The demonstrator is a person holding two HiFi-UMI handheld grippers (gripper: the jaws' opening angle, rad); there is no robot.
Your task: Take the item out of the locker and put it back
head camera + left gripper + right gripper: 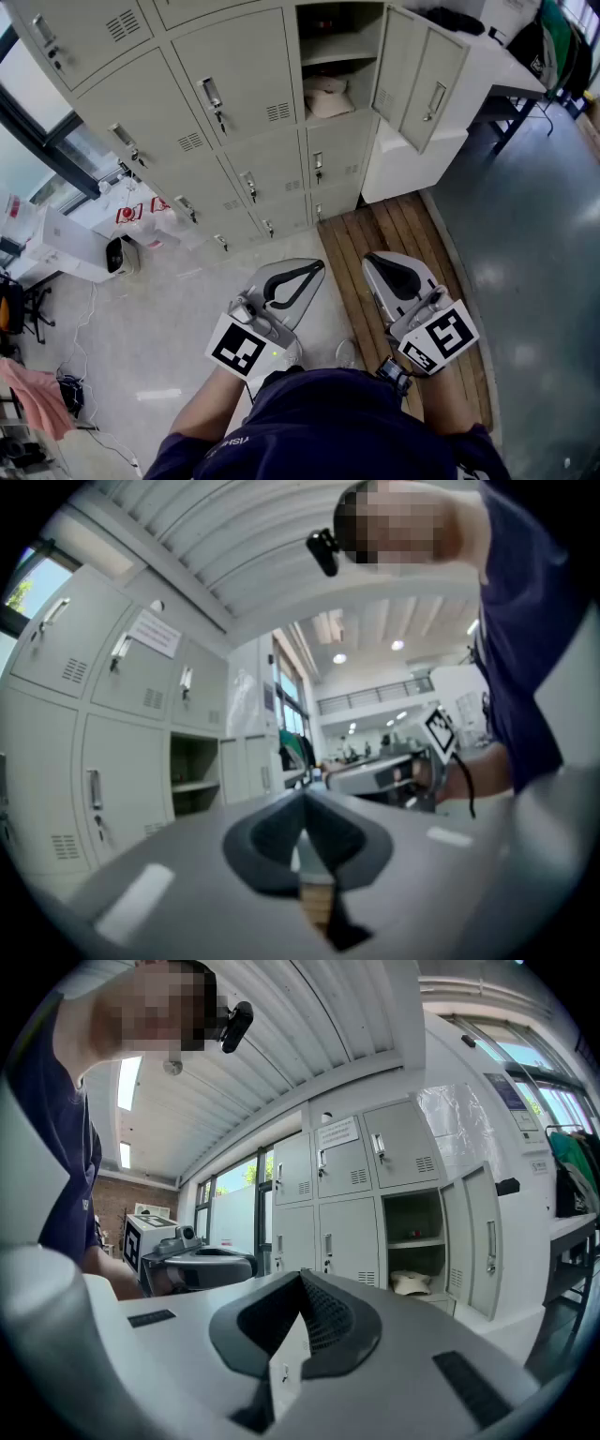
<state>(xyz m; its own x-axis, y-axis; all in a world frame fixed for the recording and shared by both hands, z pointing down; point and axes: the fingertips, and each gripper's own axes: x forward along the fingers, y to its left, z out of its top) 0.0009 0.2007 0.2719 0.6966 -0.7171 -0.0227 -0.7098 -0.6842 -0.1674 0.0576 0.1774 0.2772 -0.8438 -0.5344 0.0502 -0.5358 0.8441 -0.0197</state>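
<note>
- The pale cream folded item (328,97) in the open locker compartment lay partly behind the compartment's frame; what it was could not be told.
- A small dark-red thing (323,19) on the shelf above was too dim and small to name.
- The grey metal locker bank (234,84) ran off the head view's top and left edges.
- Print on the white paper notice (338,1132) was too small to read.
- The person's hands were hidden under the marker cubes of the left tongs (317,267) and right tongs (372,259).
- The pink cloth (39,398) was cut by the left edge.
- Dark bags (548,42) on the white tabletop (492,67) were cut by the top-right corner.
- The hall far off in the left gripper view was blurred.
</note>
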